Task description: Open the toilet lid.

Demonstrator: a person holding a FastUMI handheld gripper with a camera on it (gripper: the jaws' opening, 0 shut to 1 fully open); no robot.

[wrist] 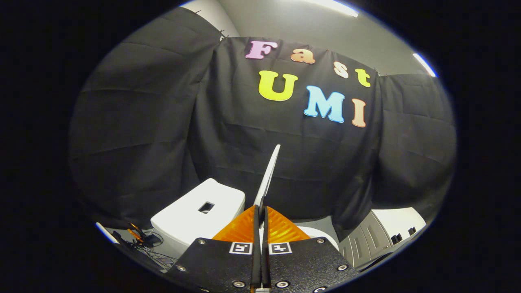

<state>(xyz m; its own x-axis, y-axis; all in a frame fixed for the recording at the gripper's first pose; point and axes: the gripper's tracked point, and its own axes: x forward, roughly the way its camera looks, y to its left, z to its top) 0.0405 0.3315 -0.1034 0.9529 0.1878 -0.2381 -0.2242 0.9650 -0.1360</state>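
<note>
Gripper [261, 211] fingers are pressed together on the edge of the thin white plastic toilet lid [269, 175], one finger on each side of it. The lid is seen edge-on, raised and standing nearly upright, leaning slightly to the right, running from between the fingertips up against the black cloth booth wall [163, 122]. Just left of the fingers sits the white boxy toilet tank [187, 217] with a small dark rectangular opening [206, 207] in its top. To the right of the fingers, a sliver of the white toilet bowl rim [321, 235] shows, partly hidden by the gripper body. Left of the tank, low down, there are tangled dark cables [148, 244] and some small orange-tipped items, too small to identify. Far right beyond the cloth stands a pale grey panelled cabinet [366, 240] with a white top. Grey ceiling [293, 24] above the cloth carries bright strip lights [425, 65].
</note>
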